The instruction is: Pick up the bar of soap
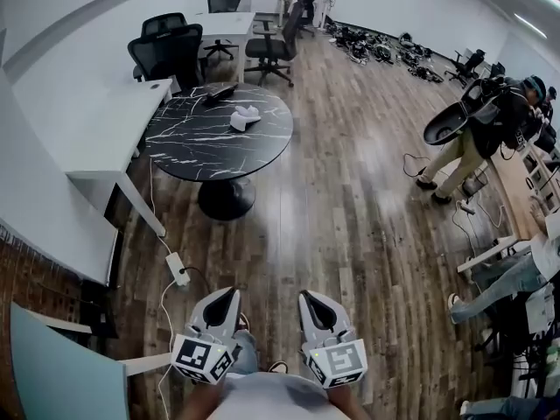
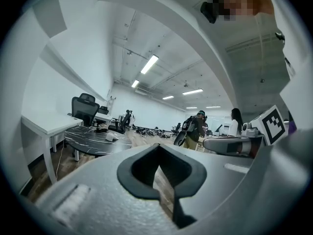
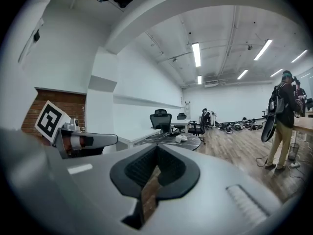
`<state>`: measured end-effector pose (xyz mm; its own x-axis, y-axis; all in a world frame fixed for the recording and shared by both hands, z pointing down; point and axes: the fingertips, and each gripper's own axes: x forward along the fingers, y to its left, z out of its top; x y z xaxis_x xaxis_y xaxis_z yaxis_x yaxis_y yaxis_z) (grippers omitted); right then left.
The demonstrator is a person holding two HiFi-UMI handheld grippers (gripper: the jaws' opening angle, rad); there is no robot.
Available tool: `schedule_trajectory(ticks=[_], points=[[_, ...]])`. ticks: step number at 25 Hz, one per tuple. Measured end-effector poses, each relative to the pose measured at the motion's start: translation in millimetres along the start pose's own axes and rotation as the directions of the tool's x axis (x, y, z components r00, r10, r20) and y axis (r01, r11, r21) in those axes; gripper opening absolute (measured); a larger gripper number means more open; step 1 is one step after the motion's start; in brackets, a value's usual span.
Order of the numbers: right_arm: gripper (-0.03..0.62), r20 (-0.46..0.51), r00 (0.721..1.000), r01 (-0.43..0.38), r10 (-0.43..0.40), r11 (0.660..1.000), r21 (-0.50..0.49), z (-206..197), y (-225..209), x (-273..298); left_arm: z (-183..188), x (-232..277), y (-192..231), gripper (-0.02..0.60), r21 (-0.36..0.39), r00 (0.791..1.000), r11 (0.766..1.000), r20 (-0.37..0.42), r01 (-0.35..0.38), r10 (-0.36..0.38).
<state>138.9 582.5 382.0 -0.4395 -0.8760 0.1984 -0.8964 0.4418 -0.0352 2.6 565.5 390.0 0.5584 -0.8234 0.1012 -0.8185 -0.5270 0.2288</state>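
Note:
A small white object [image 1: 245,116], possibly the bar of soap, lies on a round black marble table [image 1: 188,143] across the room. It also shows far off in the left gripper view [image 2: 111,137] and in the right gripper view [image 3: 182,138]. My left gripper [image 1: 231,292] and right gripper [image 1: 308,296] are low, close to my body, side by side over the wooden floor. Both are shut with nothing in them. Their jaw tips [image 2: 157,147] [image 3: 157,149] point toward the table, well short of it.
A dark flat item [image 1: 219,92] lies at the table's far edge. White desks [image 1: 114,138] and black office chairs [image 1: 171,46] stand to the left. A power strip with cable [image 1: 178,269] lies on the floor. A person with a backpack [image 1: 477,134] stands at right, with gear scattered along the far wall [image 1: 385,51].

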Motion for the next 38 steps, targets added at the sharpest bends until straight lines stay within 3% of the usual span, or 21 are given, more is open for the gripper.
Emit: schedule_trajectory(ticks=[18, 29, 38], points=[[0.003, 0.021, 1.000, -0.011, 0.012, 0.998, -0.056, 51, 27, 179, 57, 81, 143, -0.003, 0.016, 0.998, 0.998, 0.019, 0.060, -0.060], [0.003, 0.027, 0.999, -0.024, 0.025, 0.997, -0.068, 63, 26, 223, 69, 103, 173, -0.002, 0.011, 0.998, 0.999, 0.023, 0.052, -0.053], [0.003, 0.023, 0.999, -0.034, 0.035, 0.998, -0.044, 59, -11, 284, 60, 164, 203, -0.002, 0.006, 0.998, 0.998, -0.015, 0.056, -0.056]])
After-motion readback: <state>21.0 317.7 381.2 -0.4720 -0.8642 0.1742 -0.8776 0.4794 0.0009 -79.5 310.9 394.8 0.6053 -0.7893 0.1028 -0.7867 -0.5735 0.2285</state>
